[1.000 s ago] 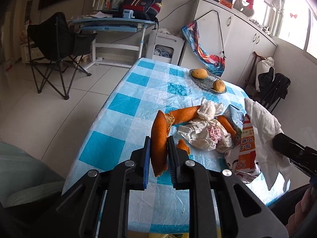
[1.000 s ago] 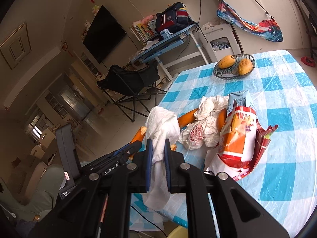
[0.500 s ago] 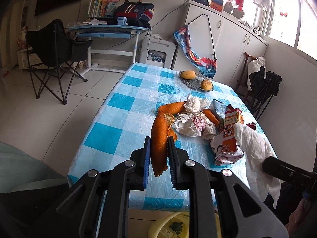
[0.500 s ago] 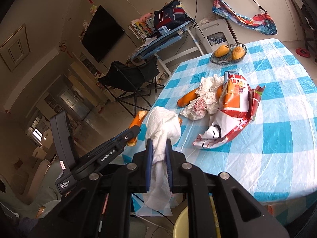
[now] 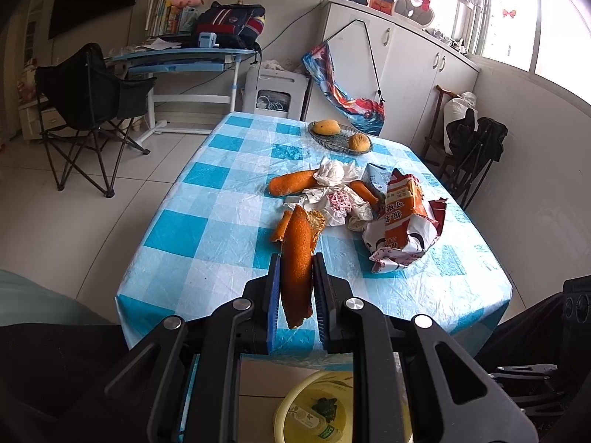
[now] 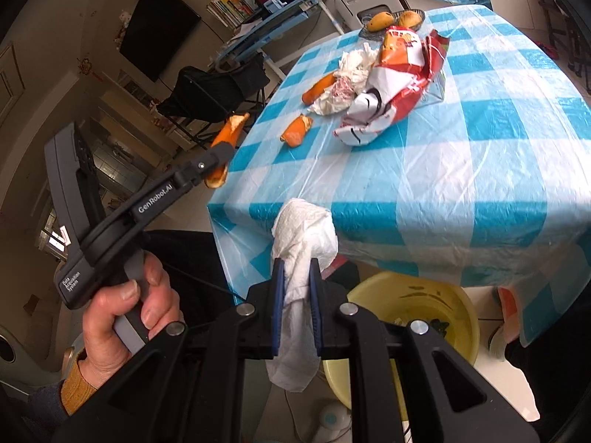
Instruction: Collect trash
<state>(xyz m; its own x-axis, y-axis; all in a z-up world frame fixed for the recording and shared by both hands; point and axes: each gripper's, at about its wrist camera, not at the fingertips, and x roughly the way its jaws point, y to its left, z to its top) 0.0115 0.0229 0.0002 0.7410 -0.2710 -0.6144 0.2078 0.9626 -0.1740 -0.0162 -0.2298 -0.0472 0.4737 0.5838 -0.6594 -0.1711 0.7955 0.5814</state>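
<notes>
My left gripper is shut on a long orange peel and holds it in the air near the table's front edge, above a yellow bin on the floor. It also shows in the right wrist view. My right gripper is shut on a crumpled white paper towel, below the table edge and beside the yellow bin. More trash lies on the checked table: orange peels, crumpled wrappers and a torn orange-red snack bag.
A glass dish with two mangoes stands at the table's far end. A black folding chair and a blue desk stand to the left, white cabinets behind. The bin holds a bottle.
Both grippers have pulled back from the table and lowered toward the floor with their loads. The yellow bin has come into view under them.
</notes>
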